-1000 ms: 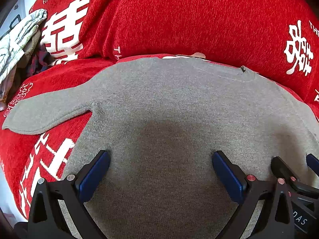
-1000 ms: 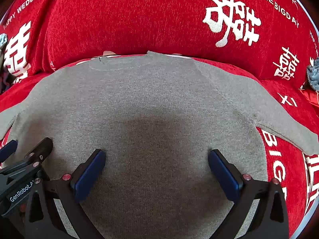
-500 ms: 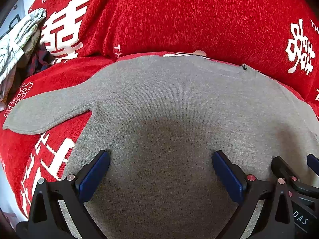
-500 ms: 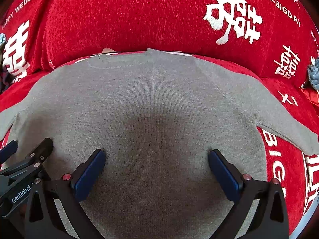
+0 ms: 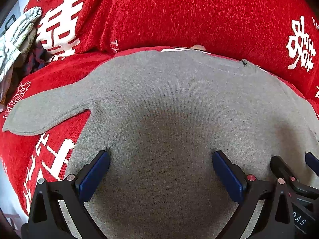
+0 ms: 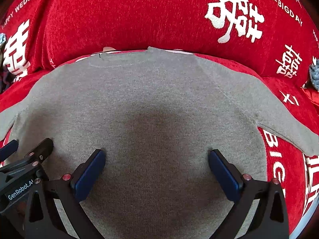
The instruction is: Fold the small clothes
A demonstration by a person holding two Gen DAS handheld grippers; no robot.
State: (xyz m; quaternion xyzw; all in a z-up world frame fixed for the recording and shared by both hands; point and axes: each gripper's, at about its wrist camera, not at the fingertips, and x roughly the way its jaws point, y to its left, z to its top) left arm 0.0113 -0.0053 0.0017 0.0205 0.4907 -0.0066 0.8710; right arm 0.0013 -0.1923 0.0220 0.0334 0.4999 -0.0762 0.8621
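A small grey knit sweater (image 5: 169, 103) (image 6: 155, 103) lies flat on a red cover, neckline at the far side. Its one sleeve (image 5: 45, 109) stretches out to the left, the other sleeve (image 6: 279, 119) to the right. My left gripper (image 5: 160, 171) stands open over the lower left half of the body, nothing between its blue pads. My right gripper (image 6: 156, 169) is open over the lower right half, also holding nothing. Each gripper shows at the edge of the other's view: the right gripper (image 5: 295, 169), and the left gripper (image 6: 26, 151).
The red cover (image 5: 179, 16) (image 6: 139, 16) with white lettering rises into a padded back behind the sweater. A heap of other clothes (image 5: 16, 39) lies at the far left. A small grey-blue item (image 6: 314, 73) sits at the far right edge.
Both grippers have crept slightly forward over the sweater; they stay open and the sweater lies as before.
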